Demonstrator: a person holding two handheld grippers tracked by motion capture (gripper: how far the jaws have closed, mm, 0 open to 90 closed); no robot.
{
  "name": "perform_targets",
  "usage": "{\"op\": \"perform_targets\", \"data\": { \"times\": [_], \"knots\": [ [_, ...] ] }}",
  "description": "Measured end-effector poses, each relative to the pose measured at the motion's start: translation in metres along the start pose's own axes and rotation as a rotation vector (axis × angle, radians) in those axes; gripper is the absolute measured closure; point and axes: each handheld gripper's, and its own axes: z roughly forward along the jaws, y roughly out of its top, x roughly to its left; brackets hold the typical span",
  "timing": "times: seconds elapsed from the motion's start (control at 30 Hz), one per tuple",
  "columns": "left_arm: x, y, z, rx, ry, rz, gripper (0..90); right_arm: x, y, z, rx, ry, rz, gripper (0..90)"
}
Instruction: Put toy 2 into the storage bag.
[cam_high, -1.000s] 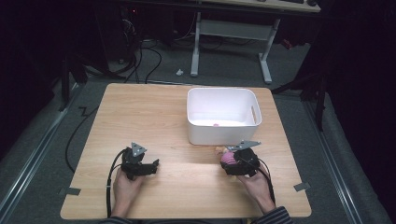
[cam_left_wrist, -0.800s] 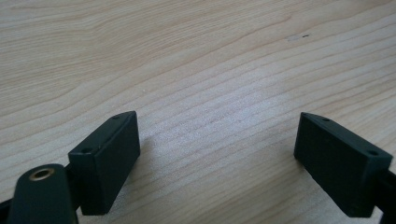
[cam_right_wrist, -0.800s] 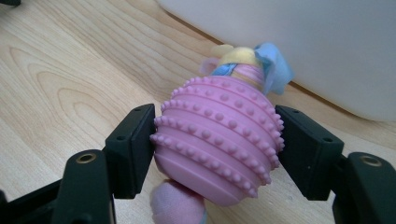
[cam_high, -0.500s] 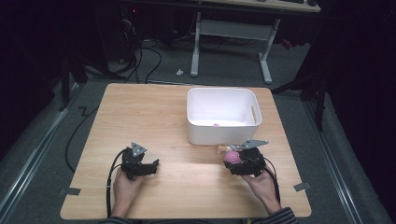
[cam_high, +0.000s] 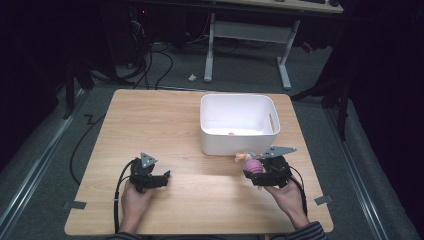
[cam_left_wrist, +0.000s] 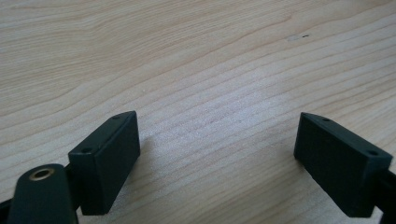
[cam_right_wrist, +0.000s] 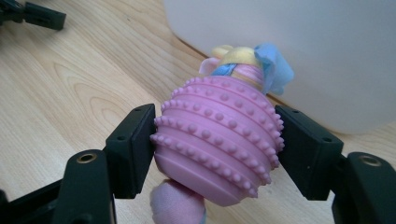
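Right gripper (cam_right_wrist: 215, 154), jaws pinching the pink toy (cam_right_wrist: 218, 144), has lifted it off the table (cam_high: 200, 200) beside the bin (cam_high: 239, 125), likely next into it. Left gripper (cam_left_wrist: 219, 163) rests spread.

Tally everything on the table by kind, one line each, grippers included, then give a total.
White bins: 1
Pink studded toys, clamped in the right gripper: 1
Small pink things inside the bin, too small to identify: 1
Hand-held grippers, counting the left gripper with open jaws over bare wood: 2
Total: 5
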Motion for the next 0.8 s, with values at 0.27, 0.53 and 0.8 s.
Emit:
{"op": "perform_targets", "data": {
  "times": [0.27, 0.53, 0.8],
  "knots": [
    [0.000, 0.000, 0.000, 0.000, 0.000, 0.000, 14.5, -0.006, 0.011, -0.022, -0.045, 0.011, -0.019, 32.7],
    [0.000, 0.000, 0.000, 0.000, 0.001, -0.001, 14.5, -0.011, 0.027, -0.043, -0.082, 0.016, -0.044, 32.7],
    [0.000, 0.000, 0.000, 0.000, 0.001, -0.001, 14.6, -0.019, 0.049, -0.057, -0.117, 0.005, -0.057, 32.7]
  ]
}}
